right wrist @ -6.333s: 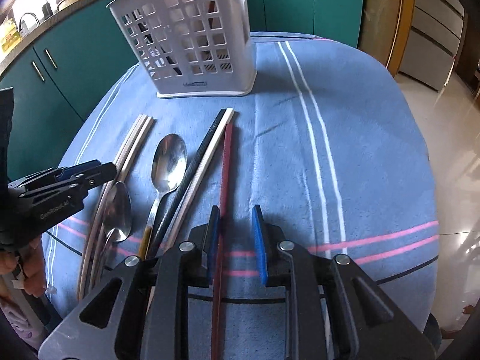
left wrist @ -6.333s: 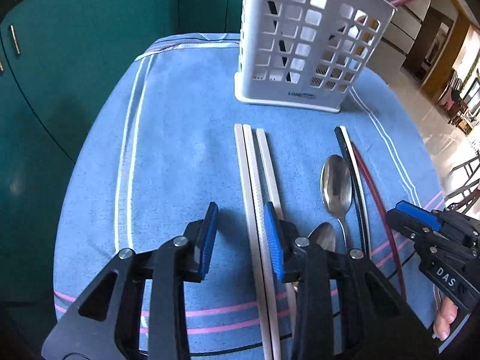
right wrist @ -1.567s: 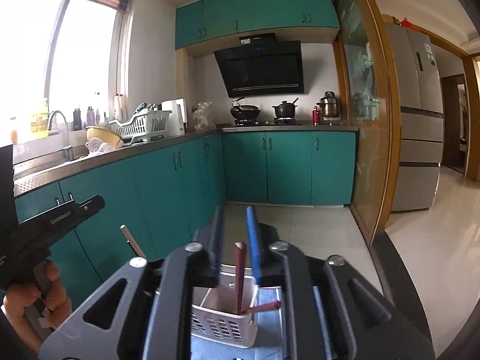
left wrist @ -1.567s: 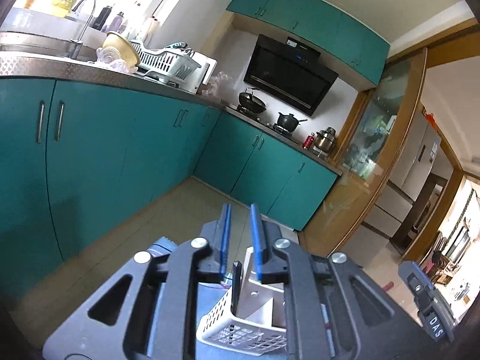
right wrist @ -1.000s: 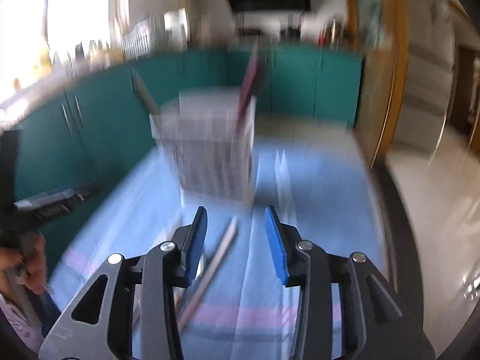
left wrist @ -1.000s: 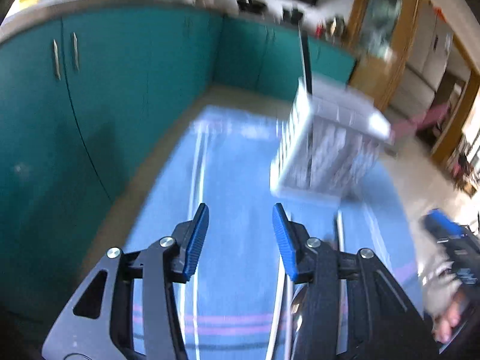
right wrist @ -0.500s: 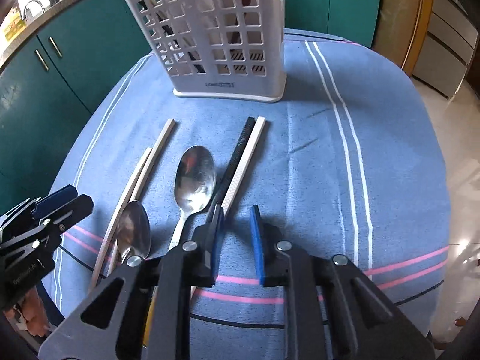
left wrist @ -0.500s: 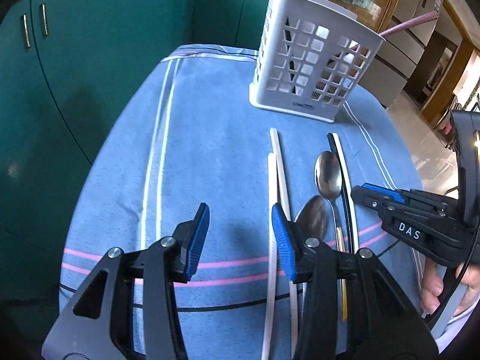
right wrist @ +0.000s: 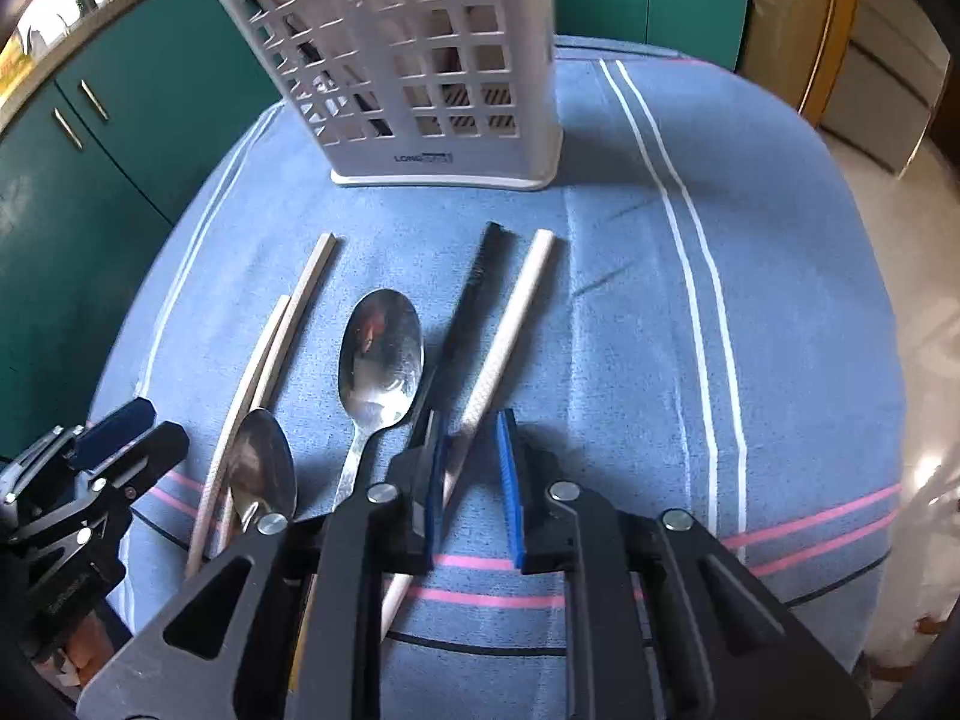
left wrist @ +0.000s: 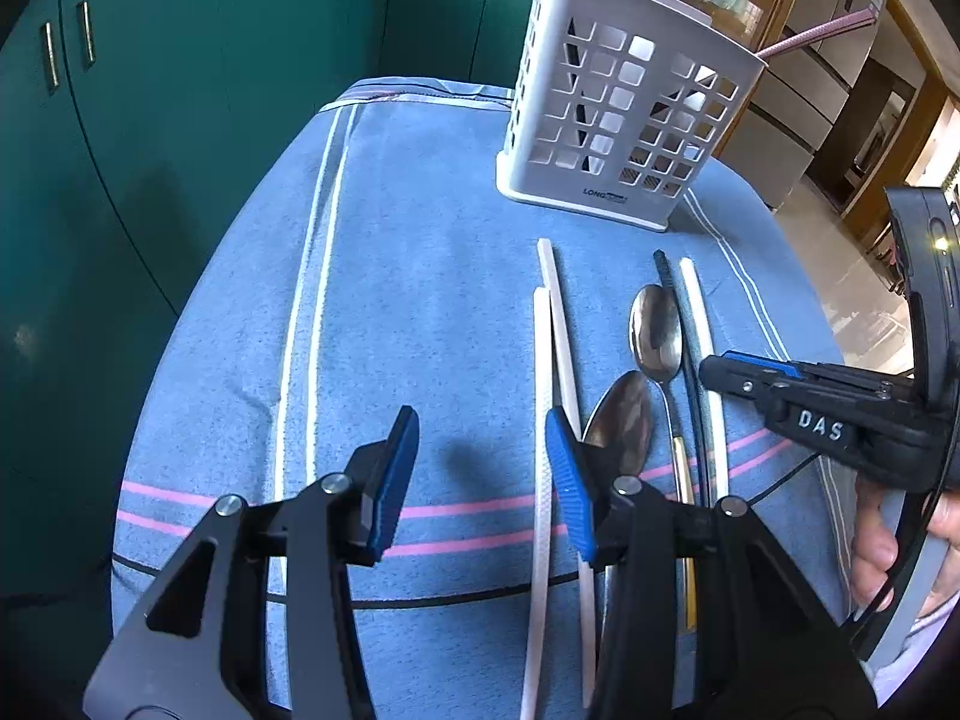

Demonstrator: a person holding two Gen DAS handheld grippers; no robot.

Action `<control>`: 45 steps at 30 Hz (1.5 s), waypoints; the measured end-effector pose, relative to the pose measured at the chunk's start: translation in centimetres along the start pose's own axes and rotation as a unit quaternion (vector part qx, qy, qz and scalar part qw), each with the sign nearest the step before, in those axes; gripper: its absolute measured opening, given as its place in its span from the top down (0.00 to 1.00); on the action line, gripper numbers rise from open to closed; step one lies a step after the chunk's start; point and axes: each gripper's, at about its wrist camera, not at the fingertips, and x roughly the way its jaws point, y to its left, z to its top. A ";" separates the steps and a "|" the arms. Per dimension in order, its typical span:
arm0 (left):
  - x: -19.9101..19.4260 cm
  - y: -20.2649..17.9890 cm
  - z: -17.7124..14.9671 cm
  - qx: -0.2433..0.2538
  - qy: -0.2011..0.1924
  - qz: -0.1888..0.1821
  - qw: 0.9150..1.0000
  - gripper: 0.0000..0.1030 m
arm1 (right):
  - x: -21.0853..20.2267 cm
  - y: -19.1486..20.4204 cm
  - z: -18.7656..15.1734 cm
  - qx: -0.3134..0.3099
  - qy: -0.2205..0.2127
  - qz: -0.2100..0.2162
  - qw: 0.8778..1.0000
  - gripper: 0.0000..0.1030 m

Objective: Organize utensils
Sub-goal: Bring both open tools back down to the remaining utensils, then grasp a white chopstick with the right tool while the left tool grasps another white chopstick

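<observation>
Utensils are laid in a row on the blue-clothed worktop [left wrist: 420, 300], short of the white holder [left wrist: 624, 120], which already has a pink chopstick [left wrist: 810, 39] sticking out.

Left wrist view: left tool [left wrist: 480, 420] has its jaws apart and empty, hovering over bare cloth. The white pair [left wrist: 542, 396] runs just outside its right pad, not between the pads. Beyond that are the small spoon [left wrist: 621, 414], big spoon [left wrist: 656, 333], black chopstick [left wrist: 675, 294] and lone white chopstick [left wrist: 699, 312]. The right tool [left wrist: 720, 366] has its tip down over that last one. My read: the left tool needs to shift sideways to straddle one stick of the pair before squeezing.

Right wrist view: right tool [right wrist: 474, 420] has its jaws narrowed to a small gap. The lone white chopstick [right wrist: 510, 330] runs diagonally between them, hard against the left pad, with a gap to the right pad, so it isn't clamped yet. The black chopstick sits just outside the left jaw. To do this well:
- Keep the black one out of the pinch.
- Close squarely across the shaft.
- Lift level so the stick doesn't pivot.
- Tip it upright over the holder.
</observation>
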 end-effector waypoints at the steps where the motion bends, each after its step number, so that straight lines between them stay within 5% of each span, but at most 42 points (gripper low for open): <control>1: 0.0 0.0 0.0 0.001 0.000 -0.001 1.000 0.57 | 0.0 -0.2 0.0 0.001 0.000 0.004 1.000 0.84; 15: 1.8 -1.4 -0.3 0.027 0.030 -0.011 0.999 0.59 | -0.9 0.1 -1.5 -0.016 -0.001 -0.035 0.999 0.92; 20: 2.2 -1.5 0.0 0.025 0.027 0.009 0.999 0.67 | -2.1 -1.3 -3.4 -0.012 0.004 -0.032 0.999 0.94; 34: 3.7 -2.6 1.8 0.043 0.031 0.054 0.997 0.65 | -2.6 -2.1 -4.2 -0.013 -0.010 -0.041 0.999 0.93; 40: 3.5 -1.4 1.9 0.019 0.032 0.064 0.997 0.93 | -2.6 -1.8 -4.1 -0.018 -0.018 -0.052 0.998 0.94; 45: 2.4 -0.6 0.7 0.015 0.048 0.039 0.998 0.94 | -3.2 -2.8 -4.8 0.003 -0.005 -0.028 1.000 0.94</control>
